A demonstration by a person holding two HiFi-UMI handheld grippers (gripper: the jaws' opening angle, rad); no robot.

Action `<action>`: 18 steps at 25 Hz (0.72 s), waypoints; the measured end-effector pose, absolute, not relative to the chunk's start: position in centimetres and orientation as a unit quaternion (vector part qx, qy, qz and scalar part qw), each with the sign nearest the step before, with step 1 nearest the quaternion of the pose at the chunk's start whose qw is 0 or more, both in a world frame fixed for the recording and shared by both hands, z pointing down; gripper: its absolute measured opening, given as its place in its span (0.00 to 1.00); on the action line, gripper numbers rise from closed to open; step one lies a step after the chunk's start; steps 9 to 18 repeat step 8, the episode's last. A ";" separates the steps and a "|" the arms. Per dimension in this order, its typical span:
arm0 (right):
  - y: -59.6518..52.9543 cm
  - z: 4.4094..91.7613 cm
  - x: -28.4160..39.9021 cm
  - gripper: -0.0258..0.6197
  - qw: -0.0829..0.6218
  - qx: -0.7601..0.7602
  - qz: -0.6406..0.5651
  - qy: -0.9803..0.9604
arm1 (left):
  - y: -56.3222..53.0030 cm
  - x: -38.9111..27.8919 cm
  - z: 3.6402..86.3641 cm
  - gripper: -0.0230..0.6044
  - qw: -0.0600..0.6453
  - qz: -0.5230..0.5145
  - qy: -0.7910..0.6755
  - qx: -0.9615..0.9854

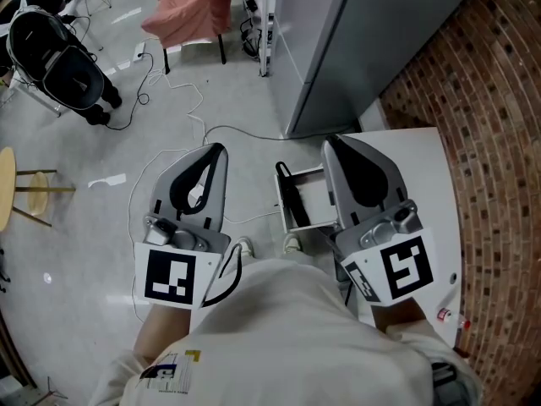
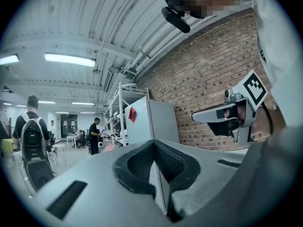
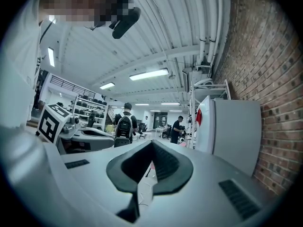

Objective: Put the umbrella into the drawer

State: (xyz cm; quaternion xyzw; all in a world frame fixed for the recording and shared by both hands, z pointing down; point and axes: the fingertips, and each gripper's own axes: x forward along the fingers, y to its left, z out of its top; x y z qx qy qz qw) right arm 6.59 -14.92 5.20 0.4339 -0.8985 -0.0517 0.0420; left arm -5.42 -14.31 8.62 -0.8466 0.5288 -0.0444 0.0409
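white table (image 1: 423, 155) by brick wall (image 1: 499, 142); open drawer (image 1: 311, 200) at its left side | left gripper (image 1: 217, 149), right gripper (image 1: 330, 142): jaws together, empty | black folded umbrella (image 1: 292, 197) seemingly lying in drawer along left wall; long axis away from person, handle end unclear | likely light, stiff core, slick fabric; pinch mid-length

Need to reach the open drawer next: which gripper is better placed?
Right, probably. The right gripper hangs beside the open drawer; the left gripper is farther off. Both are shut, empty.
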 end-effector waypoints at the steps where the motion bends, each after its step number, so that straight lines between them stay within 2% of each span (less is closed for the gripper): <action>1: -14.9 5.1 6.6 0.05 0.041 0.434 -0.051 -0.898 | -14.3 -5.4 8.6 0.05 0.041 -0.043 0.528 -0.847; 18: -14.7 5.0 6.3 0.05 0.038 0.435 -0.053 -0.898 | -14.0 -5.6 8.3 0.05 0.049 -0.045 0.526 -0.848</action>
